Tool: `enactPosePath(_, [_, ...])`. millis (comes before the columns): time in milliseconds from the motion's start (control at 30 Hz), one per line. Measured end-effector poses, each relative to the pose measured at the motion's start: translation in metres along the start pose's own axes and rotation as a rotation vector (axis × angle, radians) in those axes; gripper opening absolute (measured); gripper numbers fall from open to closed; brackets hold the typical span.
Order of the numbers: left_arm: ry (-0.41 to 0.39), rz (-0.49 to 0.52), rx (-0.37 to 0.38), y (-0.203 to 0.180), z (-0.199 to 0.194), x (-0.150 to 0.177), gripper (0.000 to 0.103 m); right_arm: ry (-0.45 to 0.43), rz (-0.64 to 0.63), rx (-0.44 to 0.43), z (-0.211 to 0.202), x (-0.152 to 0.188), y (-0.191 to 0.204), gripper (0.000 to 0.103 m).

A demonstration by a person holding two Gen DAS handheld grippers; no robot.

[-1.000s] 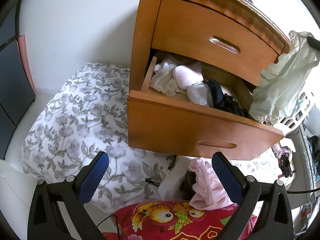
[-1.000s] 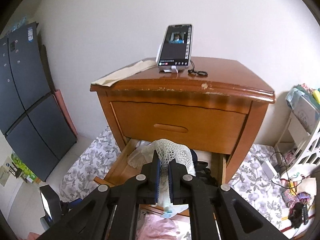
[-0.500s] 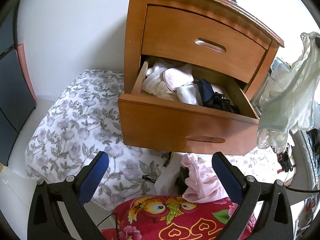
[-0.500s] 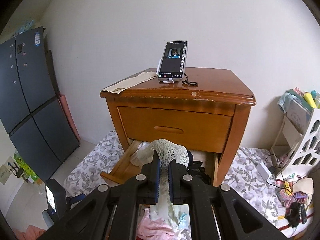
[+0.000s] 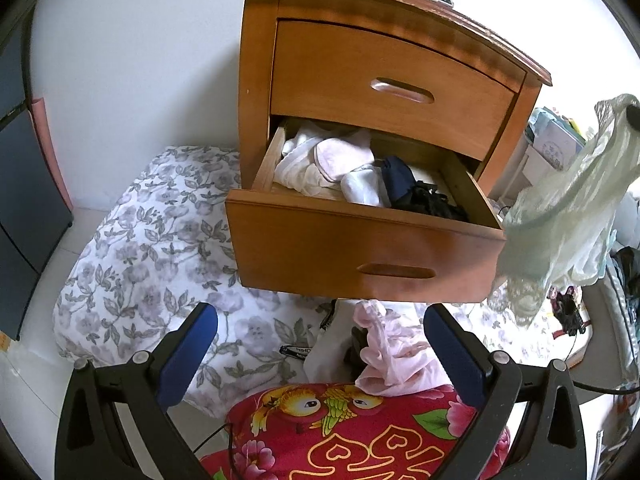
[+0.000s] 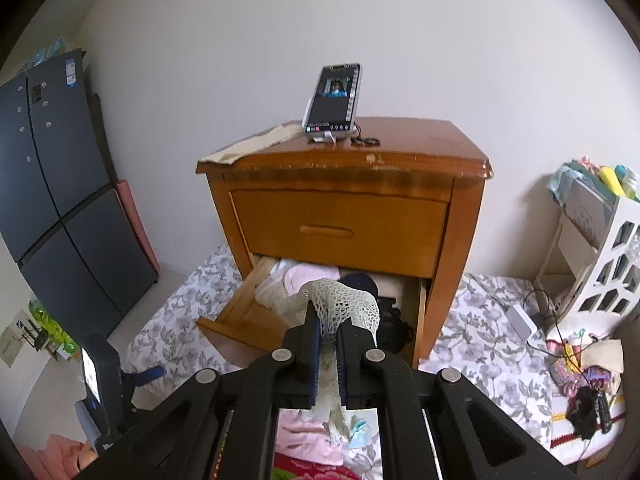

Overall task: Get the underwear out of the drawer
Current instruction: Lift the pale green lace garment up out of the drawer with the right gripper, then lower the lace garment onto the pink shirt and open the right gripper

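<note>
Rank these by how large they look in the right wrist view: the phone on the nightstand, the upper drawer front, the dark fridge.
1. Dark fridge, biggest, though it stands nearer the camera.
2. Upper drawer front.
3. Phone, clearly smallest.

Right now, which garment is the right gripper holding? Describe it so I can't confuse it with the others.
Start at the wooden nightstand and its open lower drawer. Just in front of it, the right gripper is shut on a pale green lace garment that hangs in mid-air. Its sheer netting sets it apart from the pink piece on the floor.
</note>
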State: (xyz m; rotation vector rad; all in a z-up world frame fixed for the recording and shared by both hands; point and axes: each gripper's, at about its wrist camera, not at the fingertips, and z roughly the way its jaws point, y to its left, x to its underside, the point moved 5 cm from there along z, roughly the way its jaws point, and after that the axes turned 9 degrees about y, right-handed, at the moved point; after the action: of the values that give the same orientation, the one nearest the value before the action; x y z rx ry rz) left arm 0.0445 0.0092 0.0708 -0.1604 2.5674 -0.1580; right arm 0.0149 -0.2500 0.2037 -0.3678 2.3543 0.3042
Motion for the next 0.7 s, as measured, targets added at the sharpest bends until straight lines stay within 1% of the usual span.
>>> enactPosePath(167, [0.007,0.003,-0.007,-0.001,0.001,0.001,0.102,0.024,0.003,-0.011,0.007,0.01,-0.001,0.008])
enactPosePath(300, [0.012,0.007,-0.007,-0.002,0.003,0.001,0.102,0.06,0.005,-0.021,0.02,0.019,0.001,0.008])
enactPosePath(700, [0.035,0.001,-0.004,0.001,0.011,0.003,0.102,0.239,0.004,-0.075,0.088,0.049,0.019,0.01])
